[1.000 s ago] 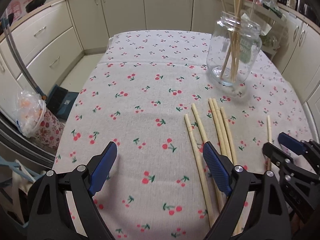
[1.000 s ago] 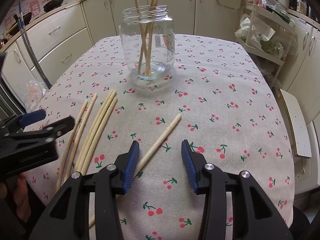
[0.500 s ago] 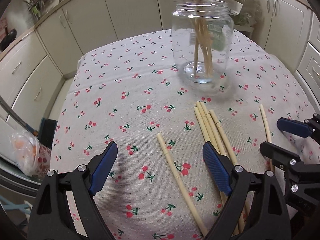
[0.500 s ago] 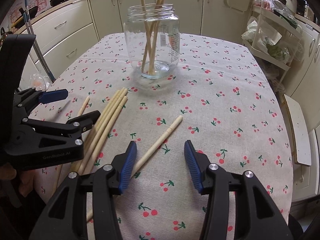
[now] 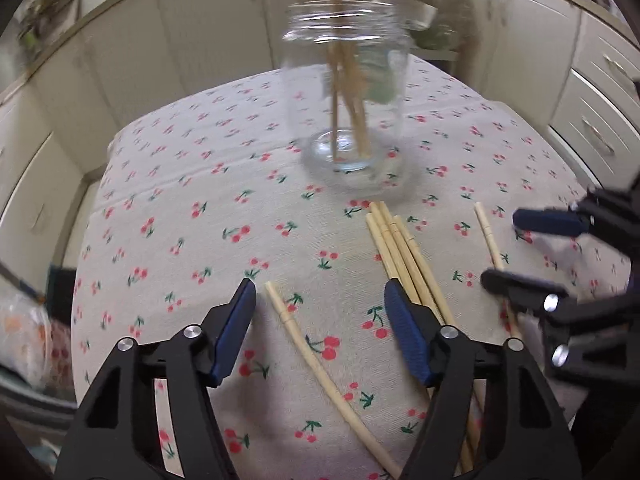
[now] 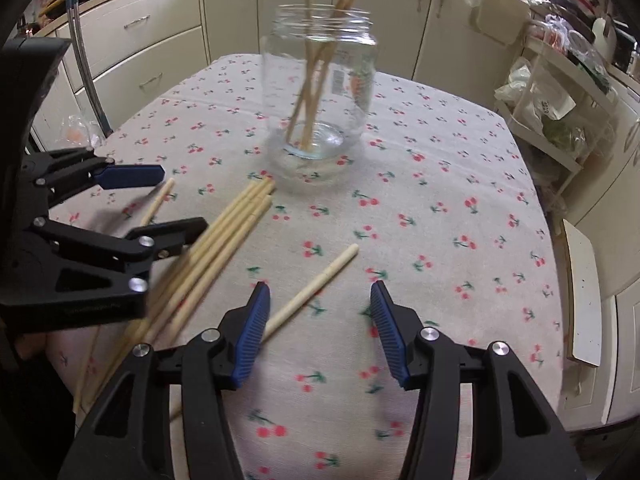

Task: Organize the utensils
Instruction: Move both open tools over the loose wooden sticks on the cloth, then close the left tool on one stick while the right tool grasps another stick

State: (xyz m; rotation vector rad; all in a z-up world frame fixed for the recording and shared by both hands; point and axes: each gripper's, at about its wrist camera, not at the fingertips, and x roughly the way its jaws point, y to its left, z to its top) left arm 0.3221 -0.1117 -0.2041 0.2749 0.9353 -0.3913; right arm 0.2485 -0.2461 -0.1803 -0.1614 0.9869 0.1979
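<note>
Chopsticks lie loose on the cherry-print tablecloth (image 5: pixel 208 208) in front of the glass jar (image 5: pixel 348 104), and a few more stand already inside this jar, leaning on its wall. You hold both grippers low over the cloth, pointing down toward the sticks.

Your left gripper (image 5: pixel 320 320) has its jaws apart, and they have just been closing. One single chopstick (image 5: pixel 316 360) lies between the blue pads (image 5: pixel 236 332), but the pads do not press on it; it rests flat on the cloth, its tip near the left pad. Just beside the right pad lies a bundle of chopsticks (image 5: pixel 400 252), side by side, pointing toward the jar.

Your right gripper (image 6: pixel 318 328) is also open, and its jaws have just been widening a little. Another single chopstick (image 6: pixel 316 284) runs slantwise on the cloth; its lower part passes close to the left pad and goes under the finger there. I cannot tell if the pad touches it. In this view the bundle (image 6: pixel 224 244) lies to the left, partly covered by the black body of your left gripper (image 6: pixel 160 200).
</note>
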